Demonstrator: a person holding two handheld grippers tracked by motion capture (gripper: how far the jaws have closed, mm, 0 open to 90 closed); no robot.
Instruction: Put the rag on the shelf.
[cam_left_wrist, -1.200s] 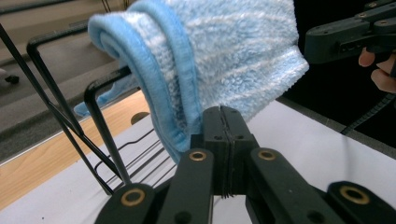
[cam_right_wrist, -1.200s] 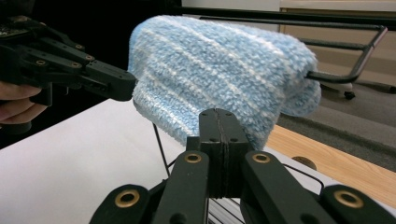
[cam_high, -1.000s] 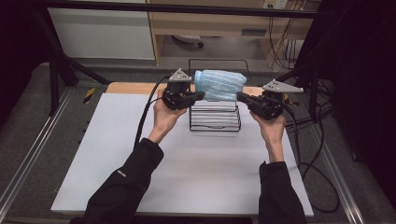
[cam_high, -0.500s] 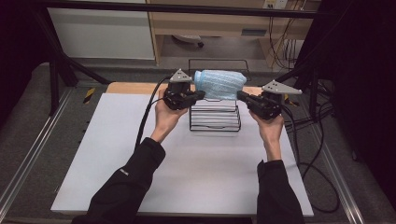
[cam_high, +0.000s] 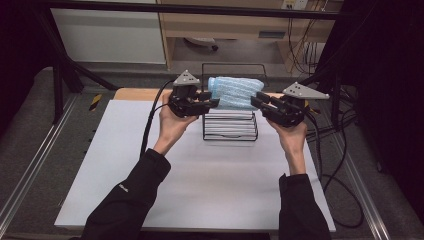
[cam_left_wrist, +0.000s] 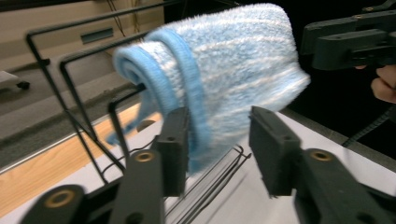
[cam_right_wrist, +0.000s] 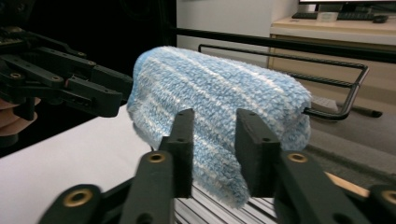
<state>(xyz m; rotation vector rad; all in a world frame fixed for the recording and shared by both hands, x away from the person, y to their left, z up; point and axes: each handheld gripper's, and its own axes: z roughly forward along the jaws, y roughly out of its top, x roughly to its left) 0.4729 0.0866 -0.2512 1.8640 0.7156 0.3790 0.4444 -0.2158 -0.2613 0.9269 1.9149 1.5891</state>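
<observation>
Towel (cam_high: 236, 91): draped over rack (cam_high: 230, 127), looks hung now
Left hand-held gripper (cam_high: 212, 103): jaws just opened, let go
Right hand-held gripper (cam_high: 256, 101): same, holding nothing

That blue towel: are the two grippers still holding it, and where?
Neither holds it now. The towel hangs over the wire rack; the left gripper and right gripper have just been opening, jaws standing off its two ends.

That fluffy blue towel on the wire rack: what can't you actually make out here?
- Towel: how far down it hangs behind the rack, high view; its own bulk hides that.
- Rack's top bar, left claw view: covered by the towel.
- Left claw: whether its left pad touches the towel edge, left claw view; blurred.
- Right claw: towel's lower edge, right claw view; hidden behind its jaws.
</observation>
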